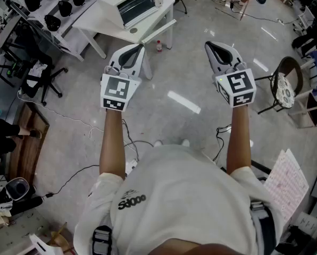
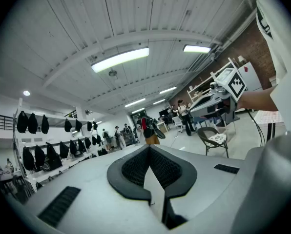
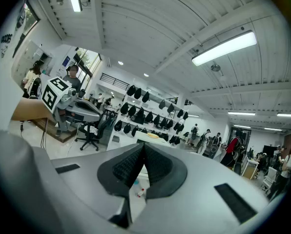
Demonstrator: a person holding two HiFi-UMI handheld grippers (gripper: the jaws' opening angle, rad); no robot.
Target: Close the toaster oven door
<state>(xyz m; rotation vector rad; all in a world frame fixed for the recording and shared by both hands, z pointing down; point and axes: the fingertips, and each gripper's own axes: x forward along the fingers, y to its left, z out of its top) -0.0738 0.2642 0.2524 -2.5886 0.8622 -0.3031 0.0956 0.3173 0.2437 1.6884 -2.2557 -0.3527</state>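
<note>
A white toaster oven [image 1: 139, 5] stands on a white table [image 1: 161, 21] at the top of the head view; its glass door looks flush with the oven's front. Both grippers hang in the air over the floor, well short of the table. My left gripper [image 1: 141, 48] is shut with nothing between its jaws, and so is my right gripper [image 1: 209, 44]. In the left gripper view the left gripper [image 2: 149, 148] points up toward the ceiling. In the right gripper view the right gripper [image 3: 144, 145] hides most of the table [image 3: 146, 138].
A small bottle [image 1: 158, 45] stands on the floor by the table. A black office chair [image 1: 41, 79] is at the left and a round-seated chair [image 1: 282, 86] at the right. Shelves of dark bags [image 1: 63, 5] line the back left. Cables [image 1: 94, 126] cross the floor.
</note>
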